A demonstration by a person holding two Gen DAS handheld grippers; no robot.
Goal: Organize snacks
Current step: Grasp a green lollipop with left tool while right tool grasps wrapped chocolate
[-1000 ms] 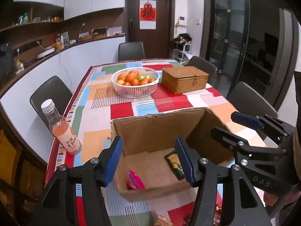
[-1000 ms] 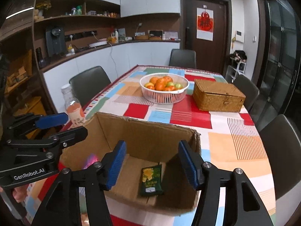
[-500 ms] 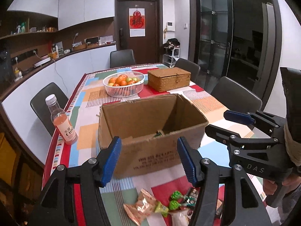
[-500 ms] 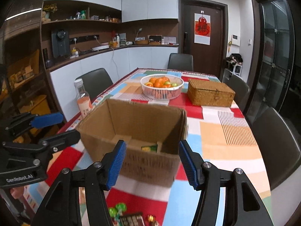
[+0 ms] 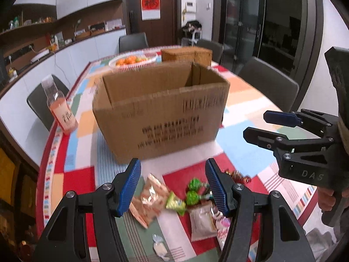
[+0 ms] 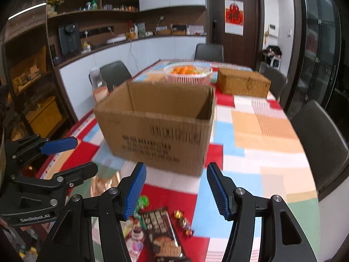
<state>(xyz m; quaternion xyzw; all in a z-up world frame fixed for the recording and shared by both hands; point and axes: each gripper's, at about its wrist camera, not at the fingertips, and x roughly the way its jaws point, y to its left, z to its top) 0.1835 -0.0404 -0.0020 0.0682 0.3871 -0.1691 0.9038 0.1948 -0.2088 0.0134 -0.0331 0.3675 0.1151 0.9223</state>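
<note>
An open cardboard box [image 5: 161, 109] [image 6: 159, 128] stands in the middle of the checked tablecloth. In front of it lie loose snacks: a clear orange-printed packet [image 5: 150, 196], green round sweets [image 5: 193, 191], a white packet [image 5: 201, 221] and a dark chocolate-biscuit pack [image 6: 162, 231] with small wrapped candies [image 6: 184, 220]. My left gripper [image 5: 173, 185] hangs open above the snack pile, nothing between its fingers. My right gripper [image 6: 175, 191] is open too, over the biscuit pack, empty. Each gripper also shows at the side of the other's view.
A pink drink bottle [image 5: 60, 107] stands left of the box near the table edge. Behind the box are a white basket of oranges [image 6: 187, 73] and a wicker box [image 6: 243, 84]. Dark chairs [image 6: 320, 144] ring the table.
Both grippers have pulled back from over the box and sunk towards the near table edge. The box's inside is out of sight and the loose snacks have come into view.
</note>
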